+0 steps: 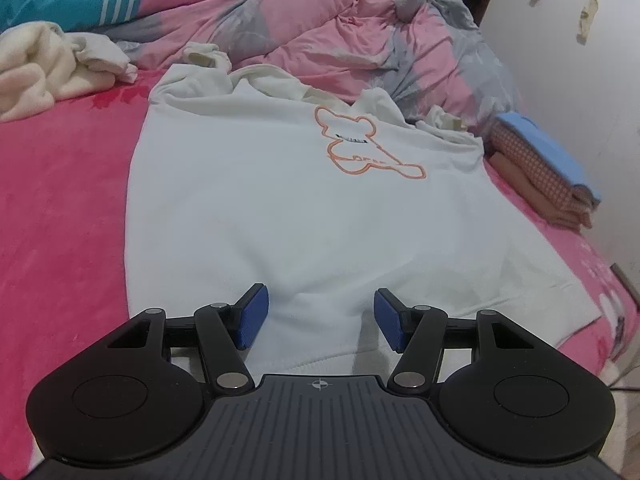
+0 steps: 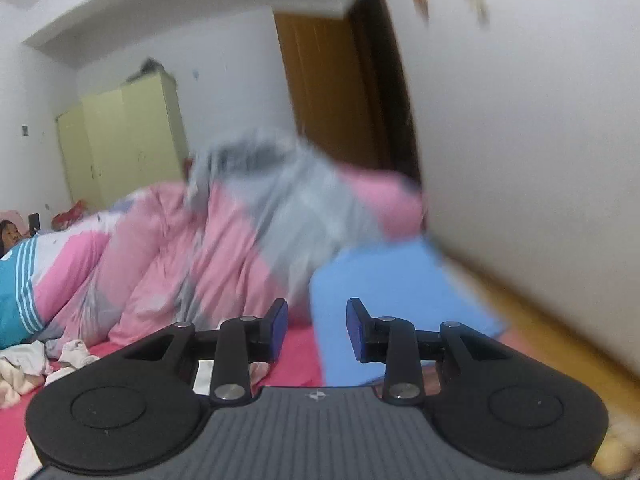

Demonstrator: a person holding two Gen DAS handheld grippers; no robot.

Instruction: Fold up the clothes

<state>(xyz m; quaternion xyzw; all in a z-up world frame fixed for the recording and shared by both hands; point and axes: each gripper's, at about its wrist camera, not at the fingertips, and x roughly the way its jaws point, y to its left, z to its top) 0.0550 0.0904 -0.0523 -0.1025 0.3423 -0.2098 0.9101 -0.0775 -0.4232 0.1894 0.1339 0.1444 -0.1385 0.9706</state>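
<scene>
The white cotton sweatshirt with an orange bear outline [image 1: 288, 200] stretches lengthwise away from the open, empty left gripper [image 1: 320, 316] at its hem; the right gripper [image 2: 317, 328], also open and empty, faces elsewhere.

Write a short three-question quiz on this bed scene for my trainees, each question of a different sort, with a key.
1. True or false: the left gripper is clamped on the white sweatshirt.
2. What colour is the bear outline printed on the sweatshirt?
3. In the left wrist view, the folded stack lies where? A) right of the sweatshirt, B) left of it, C) on top of it.

Key: 1 false, its pads stand apart over the hem; 2 orange; 3 A.
</scene>
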